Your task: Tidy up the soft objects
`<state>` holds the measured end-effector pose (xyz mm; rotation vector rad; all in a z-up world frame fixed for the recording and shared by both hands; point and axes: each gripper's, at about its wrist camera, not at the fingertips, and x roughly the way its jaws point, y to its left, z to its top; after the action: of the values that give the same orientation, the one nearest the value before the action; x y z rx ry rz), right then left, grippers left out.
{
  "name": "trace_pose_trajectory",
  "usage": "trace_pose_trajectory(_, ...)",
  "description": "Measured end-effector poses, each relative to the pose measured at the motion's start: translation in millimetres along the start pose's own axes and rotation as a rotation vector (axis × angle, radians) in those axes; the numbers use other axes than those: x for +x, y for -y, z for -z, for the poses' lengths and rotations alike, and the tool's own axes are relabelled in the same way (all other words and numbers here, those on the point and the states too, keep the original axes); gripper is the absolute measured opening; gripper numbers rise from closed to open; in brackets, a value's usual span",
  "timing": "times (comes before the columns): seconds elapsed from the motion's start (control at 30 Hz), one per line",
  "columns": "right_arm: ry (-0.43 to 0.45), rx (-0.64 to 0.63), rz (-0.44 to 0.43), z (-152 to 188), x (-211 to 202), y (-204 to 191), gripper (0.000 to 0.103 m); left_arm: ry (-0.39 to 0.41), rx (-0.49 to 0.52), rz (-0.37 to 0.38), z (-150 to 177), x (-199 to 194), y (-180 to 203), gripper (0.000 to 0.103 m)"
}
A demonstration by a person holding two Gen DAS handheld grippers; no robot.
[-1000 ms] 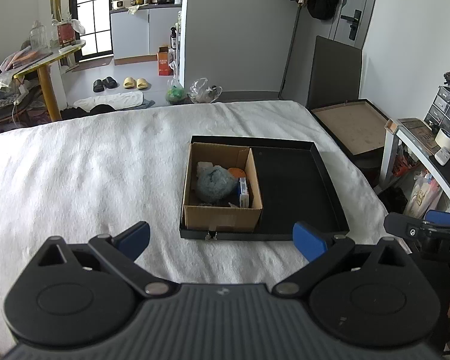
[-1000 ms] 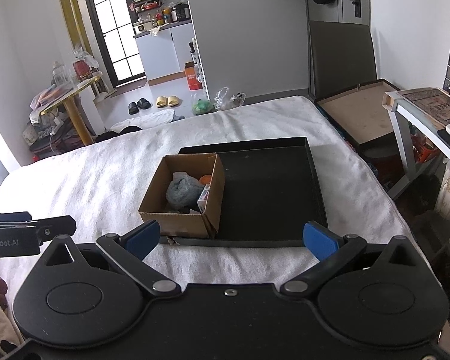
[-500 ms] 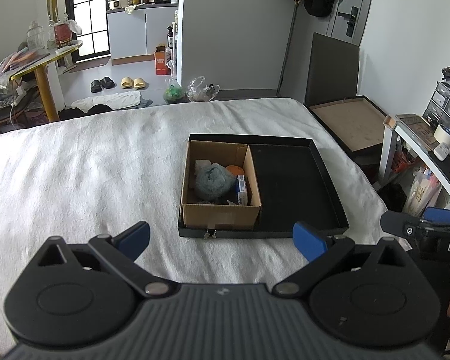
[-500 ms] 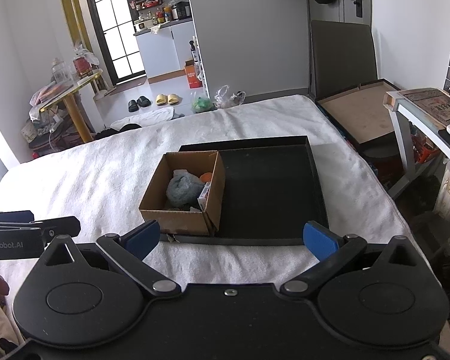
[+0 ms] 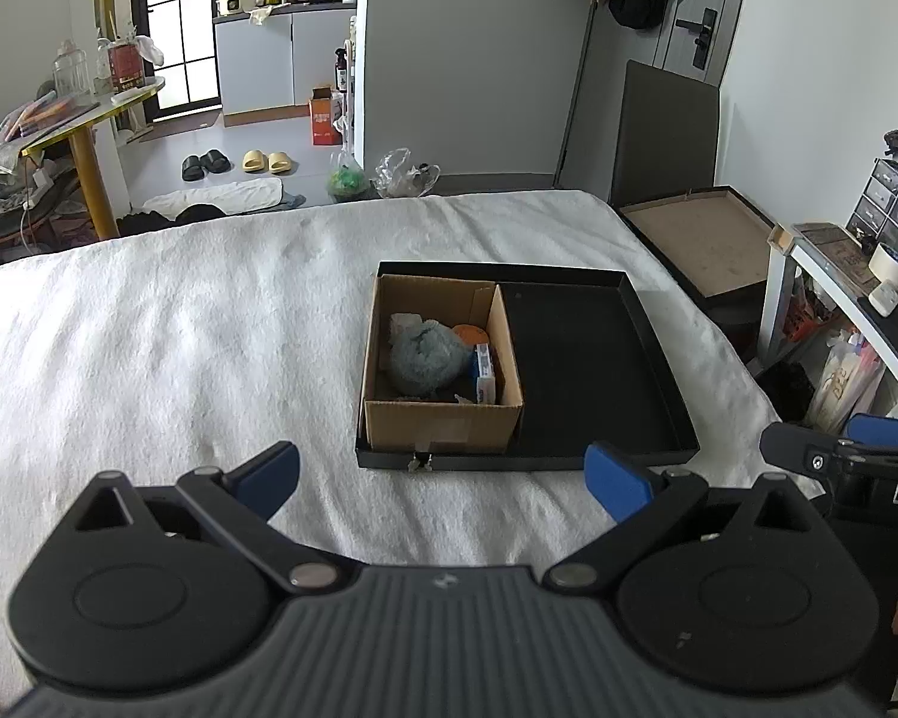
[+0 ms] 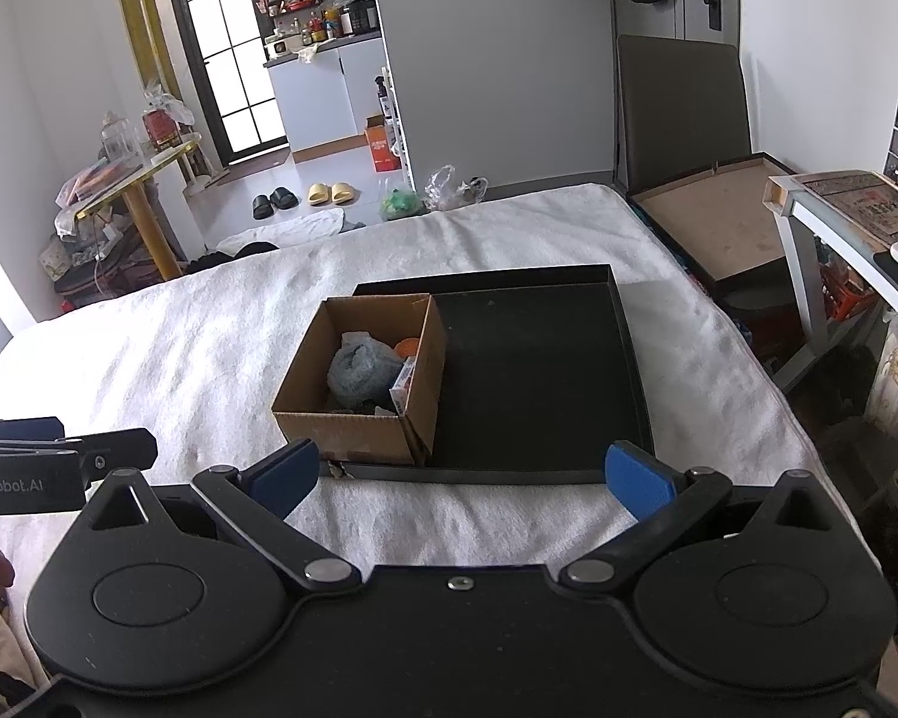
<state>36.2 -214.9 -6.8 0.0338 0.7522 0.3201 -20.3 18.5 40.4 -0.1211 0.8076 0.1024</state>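
A cardboard box (image 5: 443,425) (image 6: 341,434) sits in the left half of a shallow black tray (image 5: 586,371) (image 6: 539,371) on a white-covered bed. Inside the box lie a grey-blue fuzzy bundle (image 5: 426,359) (image 6: 362,374), an orange thing (image 5: 472,333) (image 6: 408,346), a small white and blue packet (image 5: 485,374) (image 6: 402,386) and a pale crumpled piece (image 5: 402,323). My left gripper (image 5: 443,478) hangs open in front of the tray's near edge, nothing between its blue pads. My right gripper (image 6: 461,472) is also open and empty, just short of the same edge.
White bedding (image 5: 179,347) spreads wide to the left of the tray. A brown-lined open case (image 5: 706,239) leans off the bed's right side, beside a cluttered desk (image 5: 856,275). Beyond the bed are slippers (image 5: 266,161), bags and a yellow-legged table (image 5: 84,137).
Both grippers have drifted slightly, so the tray and box sit a little differently in view. Their jaws stayed open and nothing was picked up.
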Motion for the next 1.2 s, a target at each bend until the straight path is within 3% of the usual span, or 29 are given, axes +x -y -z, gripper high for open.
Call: trace_pose_trajectory(1.2,-0.003,-0.021,-0.005,3.6,0.9,-2.3,0.103,-0.003,0.004,-0.002,1.3,1.9,0.0,0.101)
